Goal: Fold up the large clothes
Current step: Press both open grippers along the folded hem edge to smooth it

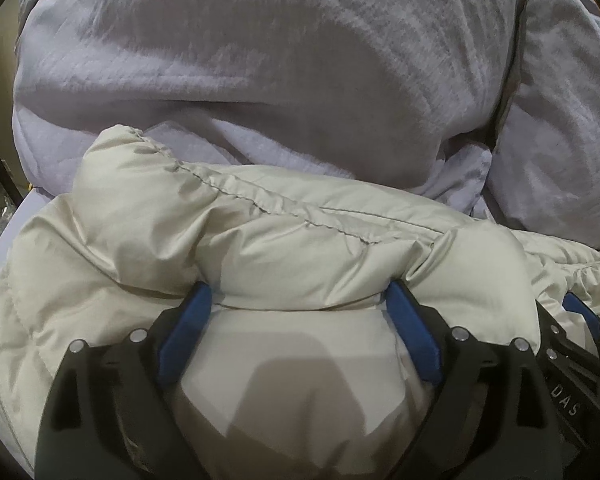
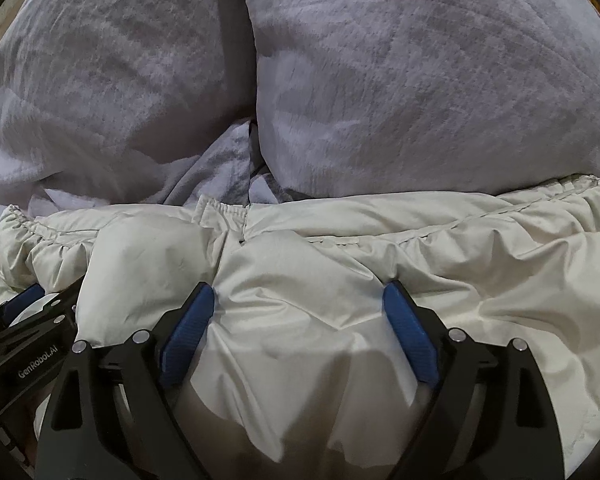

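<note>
A: Where does the cream quilted puffer jacket (image 1: 260, 232) lie?

B: It is spread across the near part of both views, on bedding. Its gathered, stitched hem (image 2: 420, 236) runs left to right, touching 2 pale lavender-grey textured pillows (image 2: 420, 80) that stand just behind it, side by side.

A: What is the state of the left gripper (image 1: 300, 300)?

B: Its 2 black fingers with blue ribbed pads (image 1: 184, 336) are spread wide. A puffy fold of the jacket bulges between them, and the tips press into the fabric on either side. Nothing is pinched.

A: And the right gripper (image 2: 300, 300)?

B: The same: jaws held wide apart, blue pads (image 2: 410, 336) sunk into the jacket's padding, with creased fabric lying loose between them.

A: How do the 2 tools stand relative to each other?

B: Just beside one another. The right gripper appears at the lower right edge of the left wrist view, and the left gripper at the lower left edge of the right wrist view.

A: Anything beyond the bed?

B: A dim strip at the far left of the left wrist view, too dark to identify.
</note>
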Motion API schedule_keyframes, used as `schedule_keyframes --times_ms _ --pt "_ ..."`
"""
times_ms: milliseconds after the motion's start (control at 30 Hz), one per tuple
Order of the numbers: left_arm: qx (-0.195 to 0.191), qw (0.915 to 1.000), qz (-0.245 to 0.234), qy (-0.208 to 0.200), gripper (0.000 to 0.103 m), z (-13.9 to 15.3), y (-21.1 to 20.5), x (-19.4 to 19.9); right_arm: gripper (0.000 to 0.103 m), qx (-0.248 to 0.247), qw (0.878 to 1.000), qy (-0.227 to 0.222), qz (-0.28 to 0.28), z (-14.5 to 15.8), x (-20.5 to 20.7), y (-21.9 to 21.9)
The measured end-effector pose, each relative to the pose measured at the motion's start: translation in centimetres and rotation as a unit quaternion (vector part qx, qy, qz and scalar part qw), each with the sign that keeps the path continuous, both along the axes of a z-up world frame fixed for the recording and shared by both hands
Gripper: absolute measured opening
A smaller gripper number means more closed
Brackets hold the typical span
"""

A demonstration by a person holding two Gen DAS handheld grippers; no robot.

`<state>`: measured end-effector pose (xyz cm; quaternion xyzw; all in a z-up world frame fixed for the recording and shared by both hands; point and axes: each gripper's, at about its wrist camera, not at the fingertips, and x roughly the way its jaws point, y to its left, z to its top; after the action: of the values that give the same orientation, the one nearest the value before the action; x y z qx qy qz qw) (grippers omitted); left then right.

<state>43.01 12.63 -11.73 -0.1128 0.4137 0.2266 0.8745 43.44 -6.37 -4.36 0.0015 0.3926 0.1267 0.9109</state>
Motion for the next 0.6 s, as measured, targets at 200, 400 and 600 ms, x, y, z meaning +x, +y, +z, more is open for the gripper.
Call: schedule_keyframes --times_ms 200,400,600 --pt "0.003 1.0000 0.001 -0.001 0.090 -1.1 0.1 0.1 0.090 0.001 1.000 -0.001 -0.003 -1.4 0.6 0.5" --pt "-0.010 0.9999 -0.002 0.007 0.090 -0.5 0.9 -0.8 0.091 0.008 1.000 0.011 -0.001 -1.2 0.9 -0.1" --pt "-0.021 0.9998 -0.003 0.003 0.090 1.8 2.1 -2.4 0.091 -0.007 1.000 -0.010 -0.010 0.7 0.9 -2.7"
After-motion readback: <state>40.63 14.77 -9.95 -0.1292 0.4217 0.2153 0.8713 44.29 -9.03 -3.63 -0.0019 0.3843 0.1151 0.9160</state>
